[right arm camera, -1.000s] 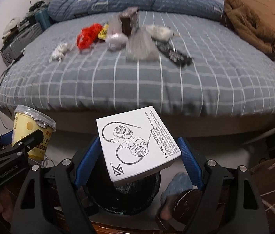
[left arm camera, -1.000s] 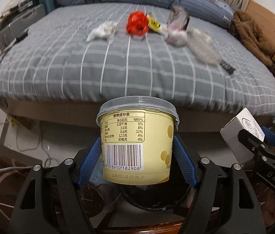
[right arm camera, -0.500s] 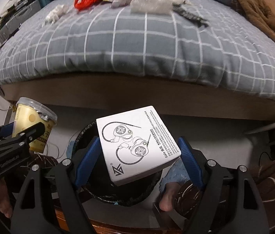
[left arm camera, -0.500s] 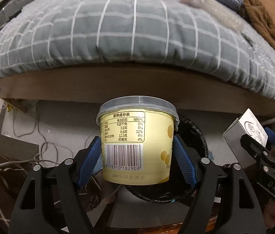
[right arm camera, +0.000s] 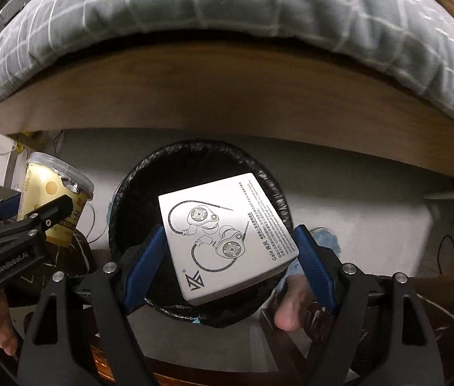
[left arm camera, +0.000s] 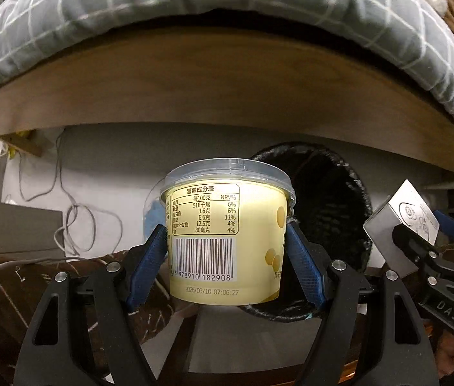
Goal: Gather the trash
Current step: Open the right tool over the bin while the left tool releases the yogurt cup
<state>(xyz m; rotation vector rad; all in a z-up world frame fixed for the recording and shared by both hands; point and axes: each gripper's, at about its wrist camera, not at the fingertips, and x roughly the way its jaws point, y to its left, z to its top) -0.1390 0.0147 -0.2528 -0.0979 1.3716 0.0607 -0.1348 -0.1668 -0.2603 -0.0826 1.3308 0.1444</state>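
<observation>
1 yellow lidded cup [left arm camera: 227, 234] sits upright, clamped between the left gripper's [left arm camera: 227, 257] 2 blue pads, just left of the black-lined bin [left arm camera: 333, 218]. 1 white earphone box [right arm camera: 227, 238], tilted, is pinched in the right gripper [right arm camera: 228, 257] directly above that 1 bin [right arm camera: 269, 177], below the wooden bed frame [right arm camera: 227, 96].

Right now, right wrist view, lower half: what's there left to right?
left gripper → yogurt cup → bin → earphone box in the right gripper → foot
</observation>
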